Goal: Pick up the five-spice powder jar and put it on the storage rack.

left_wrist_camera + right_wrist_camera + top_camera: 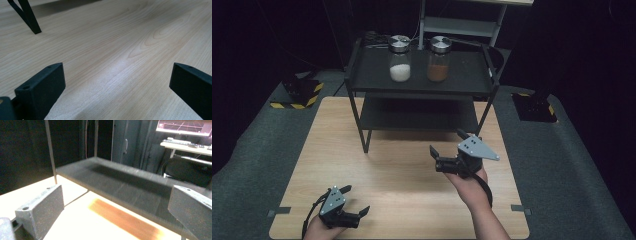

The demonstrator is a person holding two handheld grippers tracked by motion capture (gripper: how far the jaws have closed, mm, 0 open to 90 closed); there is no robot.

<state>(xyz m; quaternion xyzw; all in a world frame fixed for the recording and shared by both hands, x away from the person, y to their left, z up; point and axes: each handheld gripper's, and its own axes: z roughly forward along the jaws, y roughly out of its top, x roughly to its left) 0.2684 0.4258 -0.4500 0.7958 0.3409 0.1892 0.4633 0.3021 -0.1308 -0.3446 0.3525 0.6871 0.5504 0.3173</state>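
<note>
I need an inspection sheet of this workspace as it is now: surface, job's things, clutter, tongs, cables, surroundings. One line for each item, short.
Surface: wooden table, pale wood grain, bare around both hands.
Job's things: black two-level rack at the far end; on its top level stand a jar of white grains and a jar of brown powder, upright, side by side, each with a metal lid.
Clutter: nothing seen.
Tongs: left tongs open, low near the front edge; right tongs open, raised, pointing at the rack.
Cables: one trails from each of the tongs along the forearm.
Surroundings: grey floor mat, yellow-black hazard tape, dark room.
</note>
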